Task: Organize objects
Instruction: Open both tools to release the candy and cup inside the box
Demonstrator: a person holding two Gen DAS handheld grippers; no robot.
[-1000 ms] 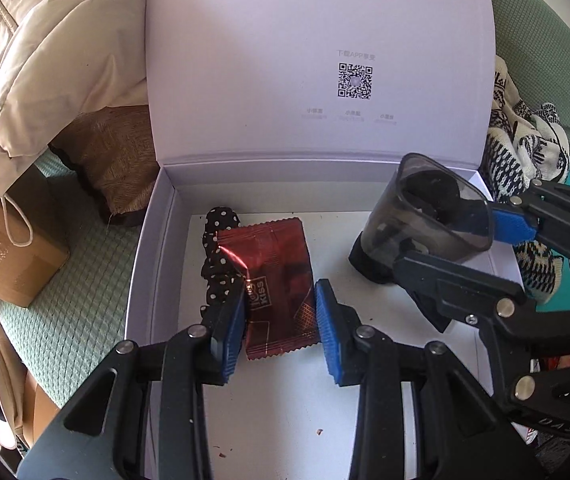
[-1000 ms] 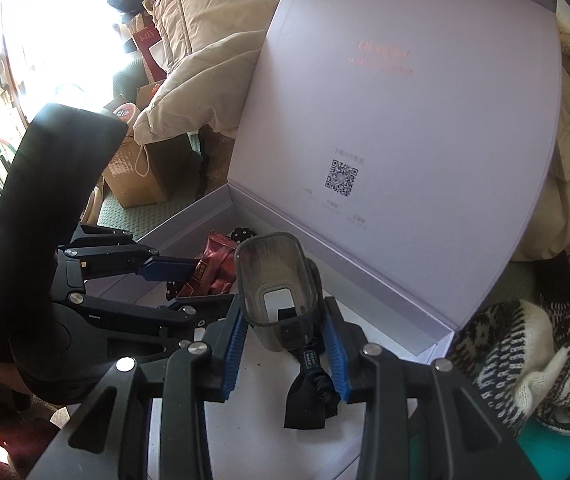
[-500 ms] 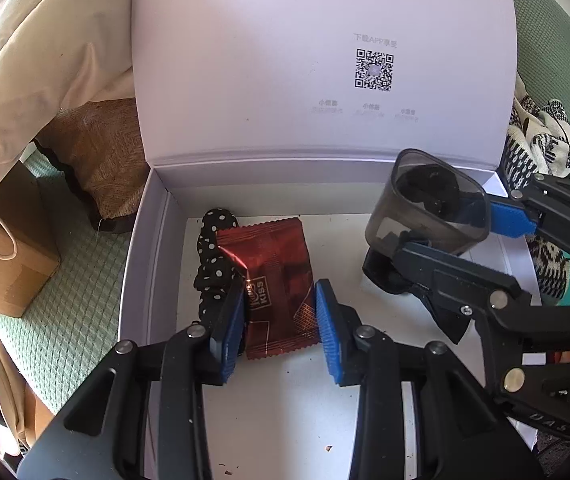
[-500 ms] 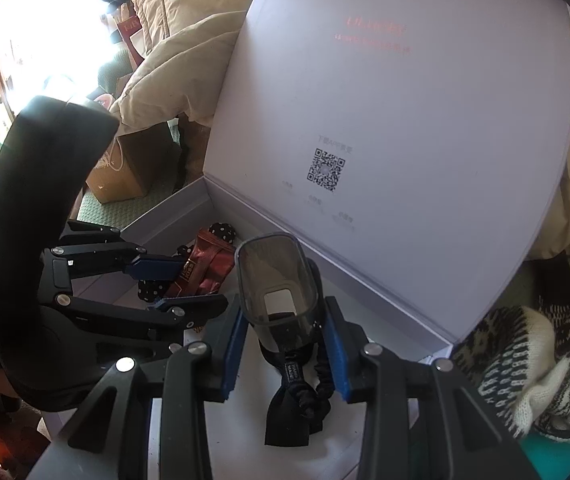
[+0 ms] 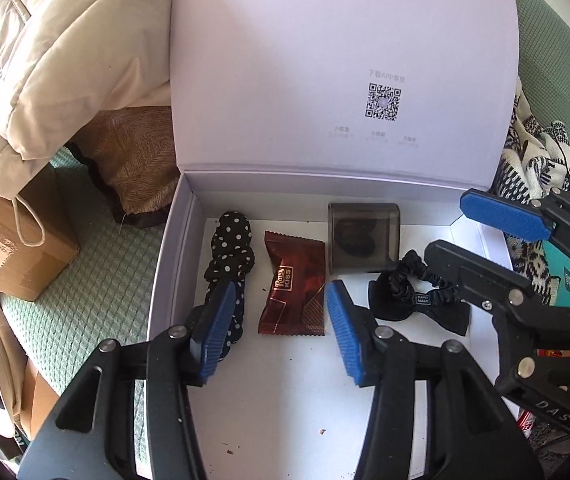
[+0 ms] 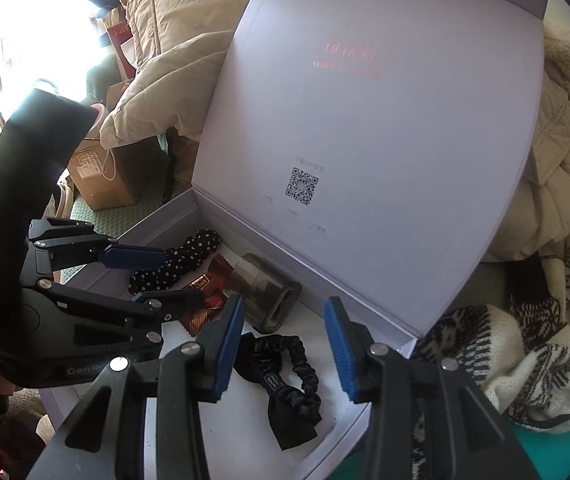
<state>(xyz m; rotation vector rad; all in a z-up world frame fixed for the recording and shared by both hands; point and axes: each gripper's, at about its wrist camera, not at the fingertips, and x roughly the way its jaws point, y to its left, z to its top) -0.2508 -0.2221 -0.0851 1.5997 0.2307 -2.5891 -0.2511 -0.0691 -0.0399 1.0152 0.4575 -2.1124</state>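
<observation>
A white box (image 5: pixel 165 248) stands open with its lid (image 5: pixel 325 60) upright. On its floor lie a polka-dot scrunchie (image 5: pixel 229 264), a red candy packet (image 5: pixel 291 284), a smoky grey case (image 5: pixel 363 238) on its side and a black bow scrunchie (image 5: pixel 417 298). My left gripper (image 5: pixel 279 330) hangs over the packet's near end; its jaws are opening and the pads stand clear of the packet. My right gripper (image 6: pixel 283 344) is just in front of the grey case (image 6: pixel 269 292) and above the bow scrunchie (image 6: pixel 285 380); its jaws are opening with nothing between them.
The box rests on a green quilted cushion (image 5: pixel 85 280). A beige padded jacket (image 5: pixel 65 60), a woven brown cushion (image 5: pixel 137 160) and a brown paper bag (image 5: pixel 9 240) crowd the left. A black-and-white knit (image 6: pixel 525 340) lies to the right.
Both grippers have opened and drawn back. The left let go of the candy packet. The right let go of the grey case, which now lies on its side in the box.
</observation>
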